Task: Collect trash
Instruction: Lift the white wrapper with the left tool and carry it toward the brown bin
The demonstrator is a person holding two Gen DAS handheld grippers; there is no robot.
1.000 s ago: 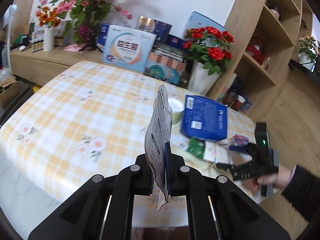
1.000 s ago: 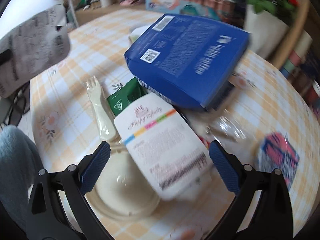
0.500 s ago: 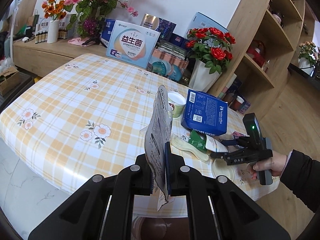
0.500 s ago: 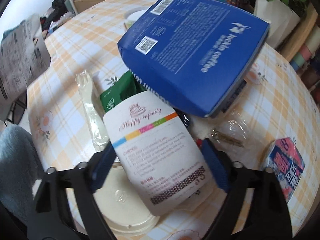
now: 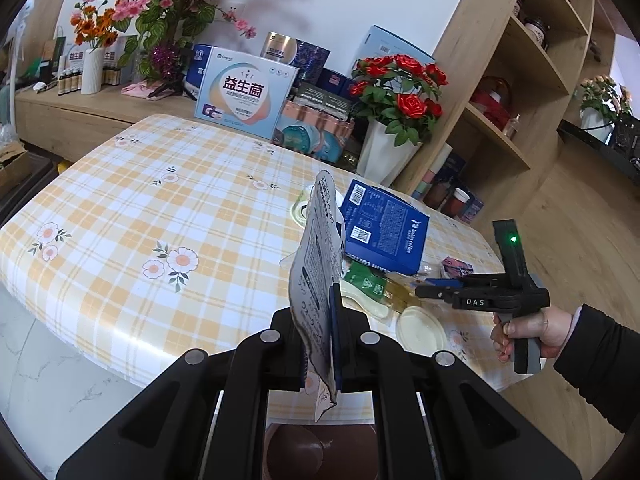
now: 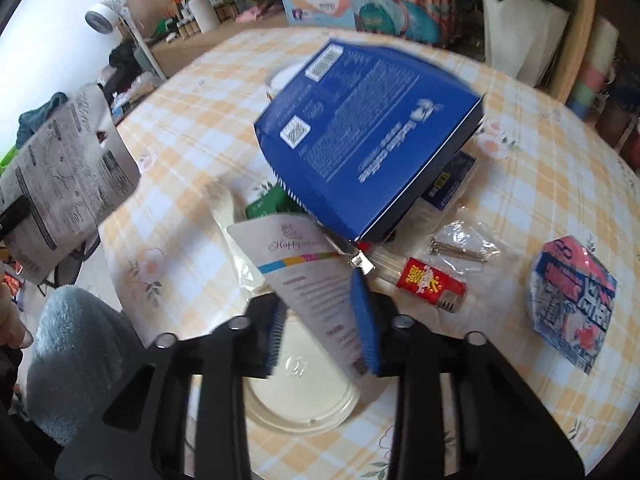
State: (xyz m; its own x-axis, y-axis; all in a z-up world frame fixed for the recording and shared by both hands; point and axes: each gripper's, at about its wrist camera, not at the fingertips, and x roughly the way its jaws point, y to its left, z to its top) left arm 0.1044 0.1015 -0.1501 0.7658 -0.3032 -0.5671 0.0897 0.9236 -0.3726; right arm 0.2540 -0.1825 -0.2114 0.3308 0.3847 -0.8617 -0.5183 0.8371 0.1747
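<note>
Up close, the left gripper (image 5: 326, 340) is pressed together on a grey printed packet (image 5: 316, 280) held upright above the tabletop (image 5: 160, 208) edge. Beyond it, the right gripper (image 6: 324, 332) is closing its jaws around a white "Happy" wrapper (image 6: 316, 280), over a round plastic lid (image 6: 300, 396). Farther back, a blue coffee box (image 6: 368, 140) lies tilted on the trash pile.

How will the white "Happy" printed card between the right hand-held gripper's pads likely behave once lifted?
The white card is probably thin and light, so it should lift easily. It is already bowing as the right hand-held gripper closes, so expect flopping. Its top tucks under the blue box, which may shift.
</note>
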